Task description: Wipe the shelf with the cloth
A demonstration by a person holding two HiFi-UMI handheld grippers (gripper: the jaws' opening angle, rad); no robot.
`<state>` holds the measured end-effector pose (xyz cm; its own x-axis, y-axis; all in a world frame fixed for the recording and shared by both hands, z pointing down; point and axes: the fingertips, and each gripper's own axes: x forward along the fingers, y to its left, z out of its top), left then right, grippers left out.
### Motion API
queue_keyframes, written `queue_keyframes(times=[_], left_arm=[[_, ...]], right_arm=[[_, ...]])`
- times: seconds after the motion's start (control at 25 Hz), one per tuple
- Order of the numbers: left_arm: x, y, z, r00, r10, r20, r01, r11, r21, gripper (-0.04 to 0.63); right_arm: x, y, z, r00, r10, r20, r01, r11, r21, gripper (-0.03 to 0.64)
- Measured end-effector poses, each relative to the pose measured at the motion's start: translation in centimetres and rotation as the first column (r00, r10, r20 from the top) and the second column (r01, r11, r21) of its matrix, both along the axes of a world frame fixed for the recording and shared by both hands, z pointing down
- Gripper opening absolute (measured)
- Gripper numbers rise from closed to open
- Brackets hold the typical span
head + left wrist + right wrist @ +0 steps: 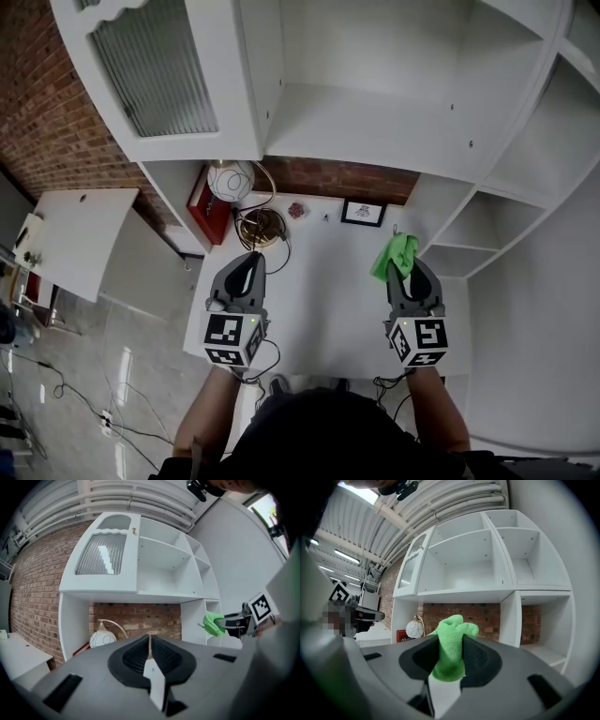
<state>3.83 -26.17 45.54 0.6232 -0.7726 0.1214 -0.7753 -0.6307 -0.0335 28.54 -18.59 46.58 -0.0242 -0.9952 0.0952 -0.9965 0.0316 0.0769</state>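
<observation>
Left gripper point(250, 258) closed, empty; right gripper point(411, 265) tight around cloth point(395, 254).

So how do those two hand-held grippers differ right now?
The left hand-held gripper has its jaws together with nothing between them, while the right hand-held gripper is clamped on a green cloth. In the head view, the left one sits nearer the round lamp and the right one nearer the small side shelves. Both are grey and point toward the white shelf unit.
</observation>
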Motion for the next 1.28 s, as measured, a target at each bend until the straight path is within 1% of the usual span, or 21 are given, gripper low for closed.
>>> queue_keyframes(times=[0.52, 0.72, 1.28], left_arm=[[-0.1, -0.2, 0.4, 1.0, -0.001, -0.005, 0.001, 1.0, -0.011, 0.018], [-0.2, -0.4, 0.2, 1.0, -0.003, -0.009, 0.003, 1.0, 0.0, 0.018], [-0.5, -0.2, 0.5, 1.0, 0.001, -0.008, -0.001, 1.0, -0.008, 0.018]], right_arm=[[-0.2, 0.0, -0.2, 1.0, -0.005, -0.001, 0.005, 1.0, 0.008, 0.124], [-0.3, 0.1, -0.1, 1.0, -0.006, 0.005, 0.006, 1.0, 0.007, 0.124], [-1.1, 0.3, 0.0, 1.0, -0.016, 0.0, 0.016, 1.0, 0.008, 0.121]])
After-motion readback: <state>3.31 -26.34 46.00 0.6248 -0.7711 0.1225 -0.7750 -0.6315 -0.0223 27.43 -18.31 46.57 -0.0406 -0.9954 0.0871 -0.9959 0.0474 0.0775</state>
